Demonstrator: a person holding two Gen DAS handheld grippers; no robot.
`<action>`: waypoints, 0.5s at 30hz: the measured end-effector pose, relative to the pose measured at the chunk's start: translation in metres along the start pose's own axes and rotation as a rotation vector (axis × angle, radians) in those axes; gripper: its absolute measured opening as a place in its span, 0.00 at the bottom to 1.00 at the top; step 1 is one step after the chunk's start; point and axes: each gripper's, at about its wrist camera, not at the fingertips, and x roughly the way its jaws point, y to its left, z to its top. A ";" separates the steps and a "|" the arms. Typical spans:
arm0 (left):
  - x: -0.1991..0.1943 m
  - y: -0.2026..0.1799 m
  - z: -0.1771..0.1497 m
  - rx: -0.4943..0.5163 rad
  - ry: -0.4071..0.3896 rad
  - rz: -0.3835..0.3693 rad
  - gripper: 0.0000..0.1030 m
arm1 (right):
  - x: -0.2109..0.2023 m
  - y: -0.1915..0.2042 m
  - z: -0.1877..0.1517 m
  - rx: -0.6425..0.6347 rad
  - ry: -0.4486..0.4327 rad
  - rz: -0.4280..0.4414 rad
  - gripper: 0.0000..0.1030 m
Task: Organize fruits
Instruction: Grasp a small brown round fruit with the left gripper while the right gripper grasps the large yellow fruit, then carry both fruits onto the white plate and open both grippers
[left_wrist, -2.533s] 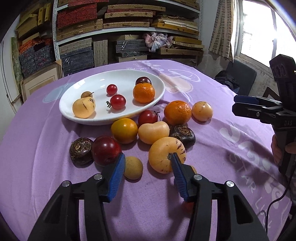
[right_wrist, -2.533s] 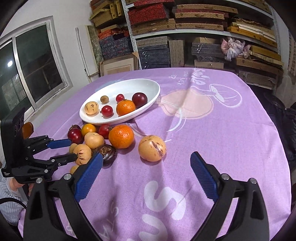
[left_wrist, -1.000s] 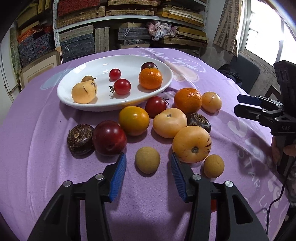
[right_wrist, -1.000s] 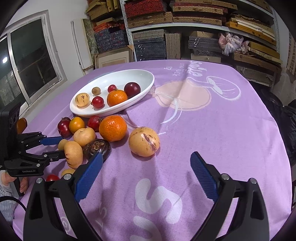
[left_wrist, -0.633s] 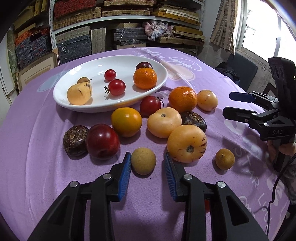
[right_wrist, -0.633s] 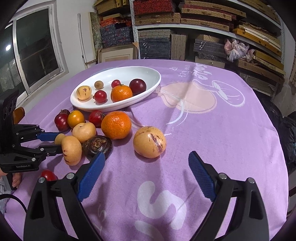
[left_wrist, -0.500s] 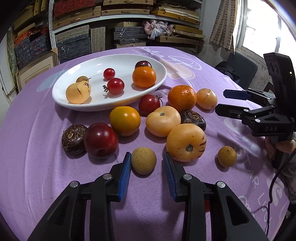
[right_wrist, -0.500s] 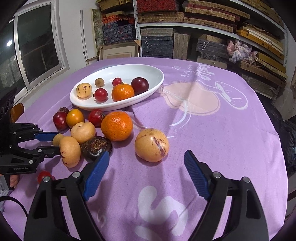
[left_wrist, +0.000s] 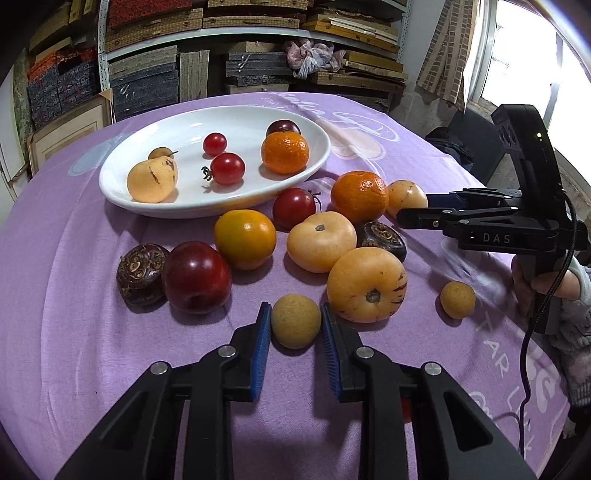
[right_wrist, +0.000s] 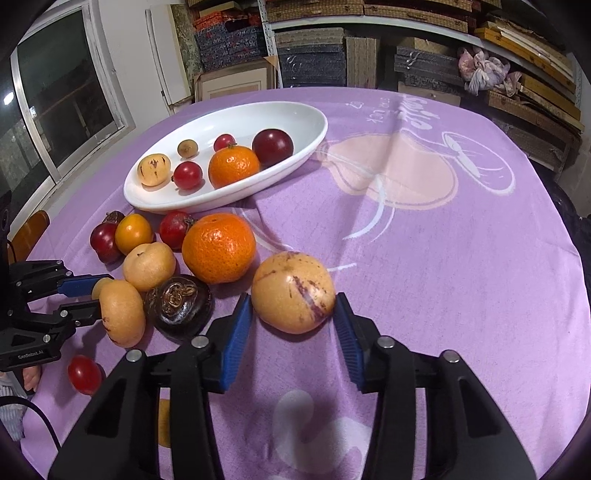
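A white oval plate (left_wrist: 310, 168) holds several fruits, among them an orange (left_wrist: 284, 152) and cherry tomatoes. More fruit lies loose on the purple cloth in front of it. My left gripper (left_wrist: 294, 325) is narrowly open, its blue pads on either side of a small tan round fruit (left_wrist: 295, 320); contact is unclear. My right gripper (right_wrist: 293, 317) is open around a large yellow purple-streaked melon (right_wrist: 293, 291), its pads close to both sides. Both still rest on the cloth.
Near the tan fruit lie a dark red plum (left_wrist: 197, 277), a brown water chestnut (left_wrist: 140, 269) and a big yellow melon (left_wrist: 366, 283). An orange (right_wrist: 218, 247) and a dark chestnut (right_wrist: 179, 301) lie beside the streaked melon. Shelves stand behind the table.
Both grippers moved forward and narrowed: the left around the small tan fruit, the right around the streaked melon. The fruits have not moved.
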 end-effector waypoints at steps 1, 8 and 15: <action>0.000 0.000 0.000 -0.002 0.000 -0.001 0.26 | 0.000 0.000 0.000 -0.001 0.000 -0.002 0.44; -0.007 -0.001 -0.002 -0.007 -0.039 0.026 0.26 | -0.009 0.000 -0.002 0.001 -0.049 0.002 0.43; -0.036 0.009 0.010 -0.053 -0.150 0.031 0.26 | -0.030 -0.010 -0.005 0.038 -0.109 0.009 0.43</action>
